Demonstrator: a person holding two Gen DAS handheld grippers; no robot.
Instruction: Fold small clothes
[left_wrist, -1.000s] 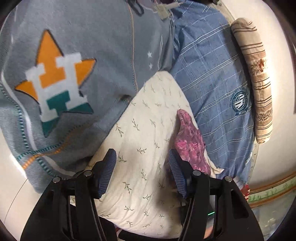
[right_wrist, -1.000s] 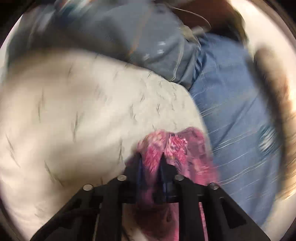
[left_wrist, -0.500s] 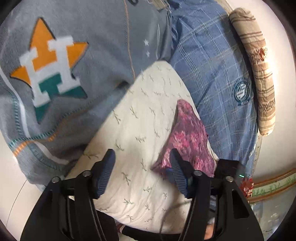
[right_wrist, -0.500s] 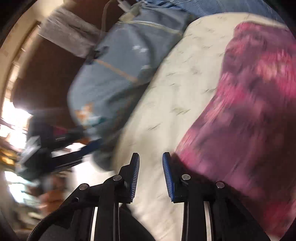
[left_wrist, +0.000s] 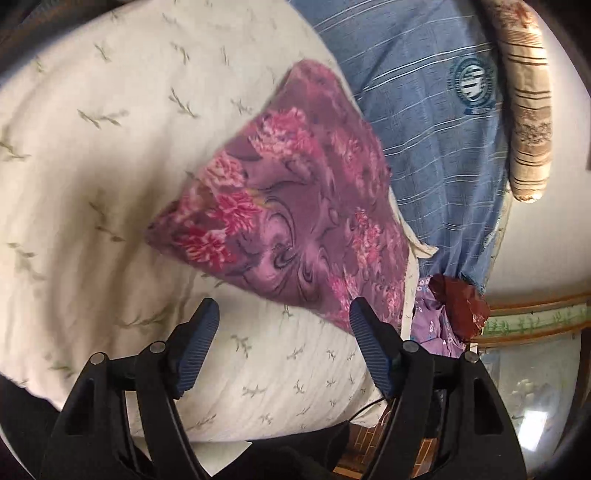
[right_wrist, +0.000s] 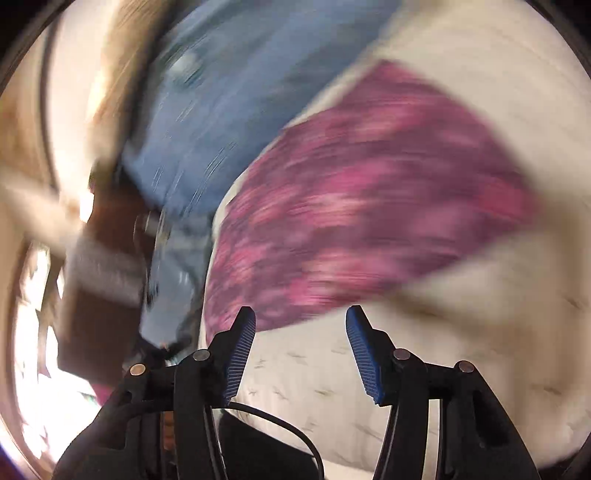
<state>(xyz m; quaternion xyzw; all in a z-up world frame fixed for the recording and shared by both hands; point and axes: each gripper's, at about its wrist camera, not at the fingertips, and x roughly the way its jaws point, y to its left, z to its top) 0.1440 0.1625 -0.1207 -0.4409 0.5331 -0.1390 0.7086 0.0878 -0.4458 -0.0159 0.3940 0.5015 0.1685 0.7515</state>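
A small purple and pink floral cloth (left_wrist: 295, 206) lies folded in a rough triangle on a cream leaf-print fabric (left_wrist: 110, 147). My left gripper (left_wrist: 284, 332) is open and empty, its fingers just short of the cloth's near edge. The right wrist view is blurred by motion; it shows the same floral cloth (right_wrist: 369, 199) on the cream fabric (right_wrist: 332, 369). My right gripper (right_wrist: 301, 332) is open and empty, just short of the cloth's near edge.
A blue striped shirt with a round badge (left_wrist: 436, 122) lies to the right of the cream fabric. A brown striped rolled cloth (left_wrist: 528, 110) lies beyond it. A lilac cloth and a dark red item (left_wrist: 461, 306) sit at the cream fabric's right edge.
My right gripper let go of the floral cloth, opened wide and swung round fast. The cloth now lies flat. My left gripper moved forward and right; the grey star shirt left its view.
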